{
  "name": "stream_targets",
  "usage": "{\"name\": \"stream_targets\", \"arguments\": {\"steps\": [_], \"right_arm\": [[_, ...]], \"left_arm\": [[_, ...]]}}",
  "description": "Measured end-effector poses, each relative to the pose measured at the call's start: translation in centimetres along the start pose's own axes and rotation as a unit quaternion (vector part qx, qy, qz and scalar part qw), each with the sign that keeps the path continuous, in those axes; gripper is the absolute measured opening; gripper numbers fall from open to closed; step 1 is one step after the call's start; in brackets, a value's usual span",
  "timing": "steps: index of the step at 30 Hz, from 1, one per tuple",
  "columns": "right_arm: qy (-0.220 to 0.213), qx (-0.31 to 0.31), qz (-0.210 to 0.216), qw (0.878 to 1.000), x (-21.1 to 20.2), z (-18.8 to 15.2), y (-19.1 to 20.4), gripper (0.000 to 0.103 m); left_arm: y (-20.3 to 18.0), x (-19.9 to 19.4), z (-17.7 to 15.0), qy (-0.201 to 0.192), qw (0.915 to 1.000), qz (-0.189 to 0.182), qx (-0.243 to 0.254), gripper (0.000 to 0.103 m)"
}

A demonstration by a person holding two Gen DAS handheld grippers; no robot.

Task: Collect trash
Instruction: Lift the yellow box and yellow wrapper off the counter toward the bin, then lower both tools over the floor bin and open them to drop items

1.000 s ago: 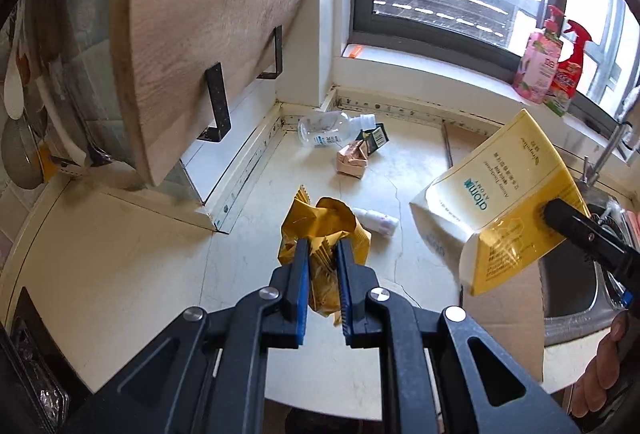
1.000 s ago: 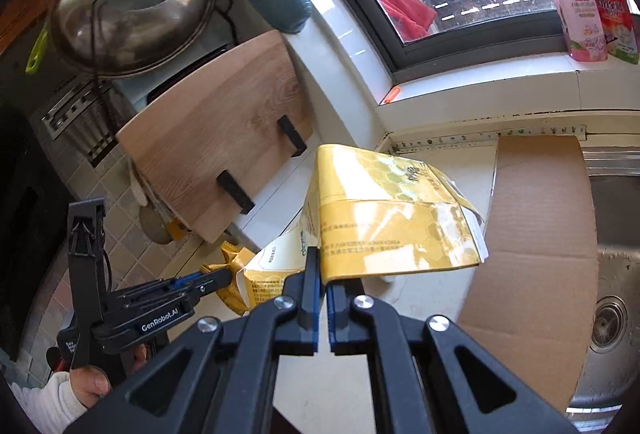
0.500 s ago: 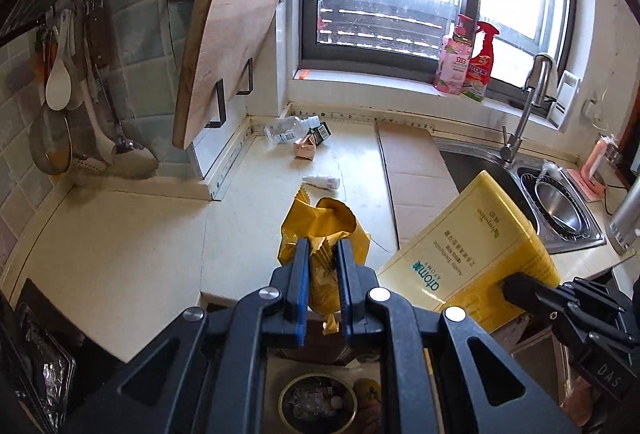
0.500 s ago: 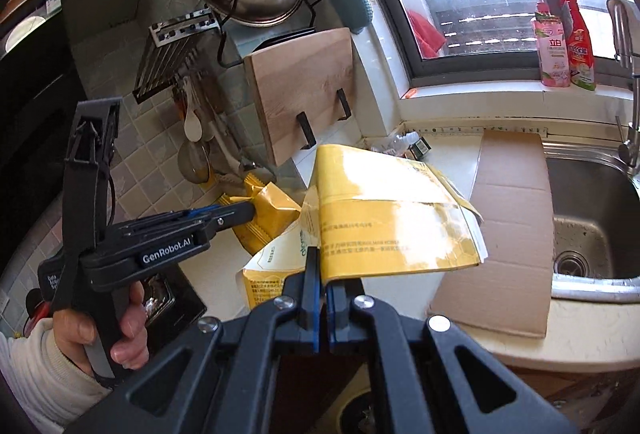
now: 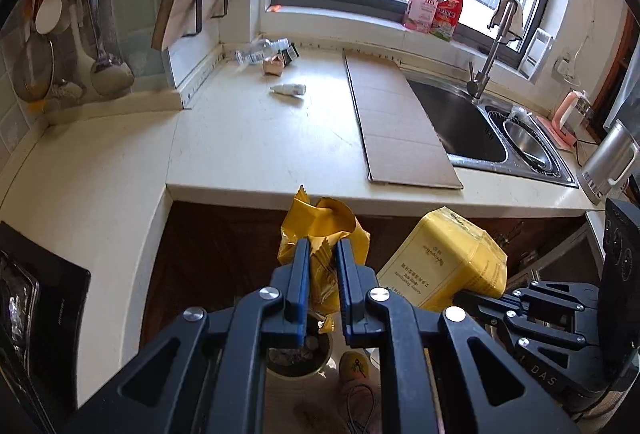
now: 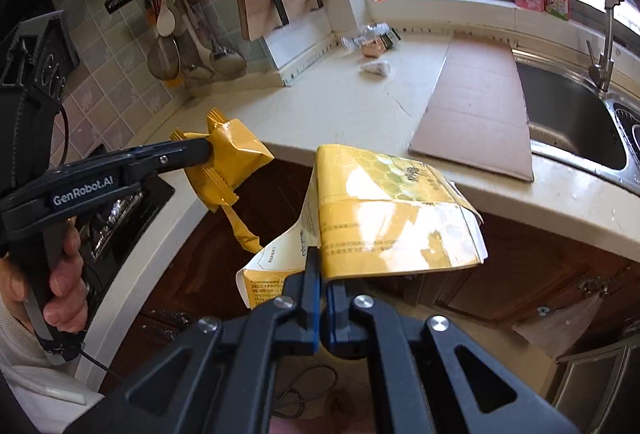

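Both held out past the front edge of the countertop [image 5: 248, 154], angled downward over the floor — left gripper [image 5: 323, 274] pinching a crumpled yellow wrapper [image 5: 320, 226], right gripper [image 6: 323, 288] clamped tight on a flattened yellow carton [image 6: 392, 218] — bare fingers [image 6: 64, 282] wrapped round the left handle.

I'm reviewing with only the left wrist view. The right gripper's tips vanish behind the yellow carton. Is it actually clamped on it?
Observer: Yes. The right wrist view shows the right gripper shut on the yellow carton at a creased lower edge.
Operator: And the yellow wrapper in the left gripper?
Observer: From the side, the left gripper pinches the yellow wrapper near its top, and a long torn strip dangles beneath.
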State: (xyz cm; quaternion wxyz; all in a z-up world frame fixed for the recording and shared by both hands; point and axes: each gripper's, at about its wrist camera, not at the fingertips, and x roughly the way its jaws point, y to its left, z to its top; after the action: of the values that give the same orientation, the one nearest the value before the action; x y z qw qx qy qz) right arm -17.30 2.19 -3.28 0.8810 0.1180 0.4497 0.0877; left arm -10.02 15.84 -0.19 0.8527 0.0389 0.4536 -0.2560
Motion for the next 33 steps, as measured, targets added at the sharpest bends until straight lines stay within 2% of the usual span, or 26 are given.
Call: {"name": "stream_targets", "arguments": {"steps": [5, 11, 19, 24, 29, 32, 33], "right_arm": [[0.057, 0.011, -0.001, 0.998, 3.8, -2.6, -1.0, 0.002], [0.128, 0.029, 0.014, 0.991, 10.6, -6.3, -2.8, 0.002], [0.228, 0.061, 0.014, 0.972, 24.4, -12.6, -7.7, 0.002], [0.291, 0.069, 0.013, 0.954, 33.5, -17.2, -10.3, 0.002], [0.334, 0.051, 0.020, 0.941, 39.7, -19.8, -10.7, 0.003], [0.352, 0.040, 0.029, 0.935, 42.4, -19.9, -9.9, 0.005], [0.361, 0.039, 0.033, 0.931, 43.1, -19.9, -9.6, 0.005]], "left_arm": [[0.9, 3.2, -3.2, 0.042, 0.9989, -0.008, -0.018, 0.010], [1.8, 9.6, -8.1, 0.112, 0.9927, -0.002, -0.045, 0.011], [4.4, 22.8, -16.7, 0.172, 0.9811, 0.011, -0.088, 0.011], [6.6, 31.9, -22.0, 0.204, 0.9725, 0.039, -0.105, 0.011], [8.8, 37.8, -25.4, 0.234, 0.9644, 0.054, -0.112, 0.013], [9.4, 39.2, -26.1, 0.241, 0.9627, 0.057, -0.108, 0.031], [9.7, 39.3, -26.3, 0.244, 0.9621, 0.063, -0.105, 0.044]]}}
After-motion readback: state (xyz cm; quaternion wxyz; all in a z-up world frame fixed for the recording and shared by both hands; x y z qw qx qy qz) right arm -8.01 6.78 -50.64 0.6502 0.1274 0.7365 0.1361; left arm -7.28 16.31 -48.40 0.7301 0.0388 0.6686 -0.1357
